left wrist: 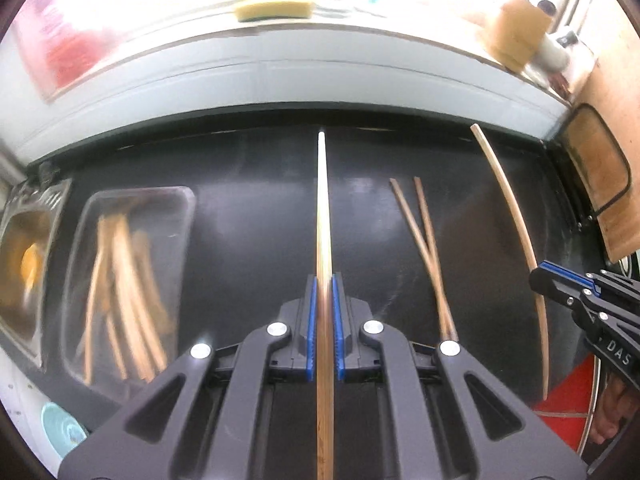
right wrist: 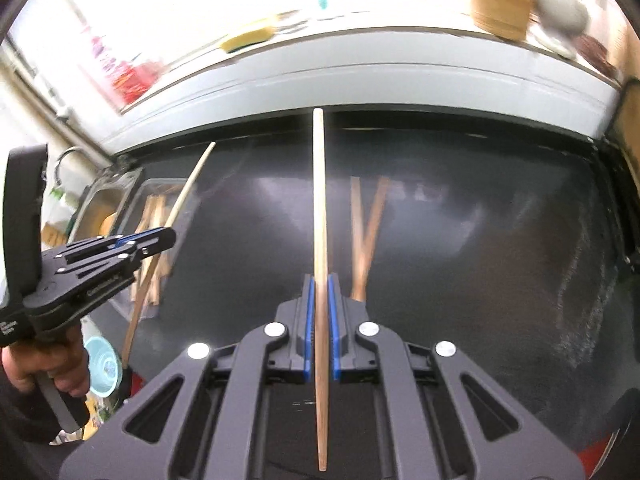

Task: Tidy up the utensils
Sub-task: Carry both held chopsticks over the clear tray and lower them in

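My left gripper is shut on a wooden chopstick that points forward above the black countertop. My right gripper is shut on another chopstick; it also shows in the left wrist view with its chopstick. Two crossed chopsticks lie on the counter between the grippers, blurred in the right wrist view. A clear tray at the left holds several chopsticks. The left gripper appears at the left of the right wrist view.
A steel sink lies left of the tray. A white ledge runs along the back with a yellow sponge and a wooden block. A wooden cutting board leans at the right. A light-blue bowl sits below the counter edge.
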### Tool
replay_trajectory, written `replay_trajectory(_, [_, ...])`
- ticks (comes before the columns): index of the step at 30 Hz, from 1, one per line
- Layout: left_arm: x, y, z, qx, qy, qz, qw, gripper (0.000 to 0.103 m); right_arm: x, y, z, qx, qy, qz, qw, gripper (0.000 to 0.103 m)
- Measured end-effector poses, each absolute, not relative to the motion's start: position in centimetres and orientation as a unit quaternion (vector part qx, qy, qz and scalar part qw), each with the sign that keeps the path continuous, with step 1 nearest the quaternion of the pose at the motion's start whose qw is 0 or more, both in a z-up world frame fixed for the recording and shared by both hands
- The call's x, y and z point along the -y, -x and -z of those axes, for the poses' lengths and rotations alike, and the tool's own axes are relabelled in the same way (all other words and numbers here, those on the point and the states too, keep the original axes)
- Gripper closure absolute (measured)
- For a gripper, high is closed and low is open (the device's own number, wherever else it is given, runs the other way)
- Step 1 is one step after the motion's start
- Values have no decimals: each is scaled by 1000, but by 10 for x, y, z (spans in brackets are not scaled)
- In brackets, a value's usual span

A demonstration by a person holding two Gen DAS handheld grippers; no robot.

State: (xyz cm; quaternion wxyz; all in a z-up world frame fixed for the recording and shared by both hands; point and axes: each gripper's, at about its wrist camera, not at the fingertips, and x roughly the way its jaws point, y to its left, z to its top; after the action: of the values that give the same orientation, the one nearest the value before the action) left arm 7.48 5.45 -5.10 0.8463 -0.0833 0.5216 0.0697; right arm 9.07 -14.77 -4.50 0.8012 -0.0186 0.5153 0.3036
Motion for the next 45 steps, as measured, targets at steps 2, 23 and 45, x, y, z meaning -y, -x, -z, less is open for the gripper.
replay_trajectory(2, [-69, -66, 47, -519, 91, -82, 846, 96, 132, -85, 41, -514, 22, -316, 797, 96])
replay_trajectory(23, [-264, 34, 45, -489, 186, -196, 829, 96, -106, -42, 28, -528, 28, -448, 721, 96])
replay_trajectory(45, [-330, 9, 99, -504, 245, -183, 807, 96, -178, -59, 81, -573, 36, -416, 705, 96])
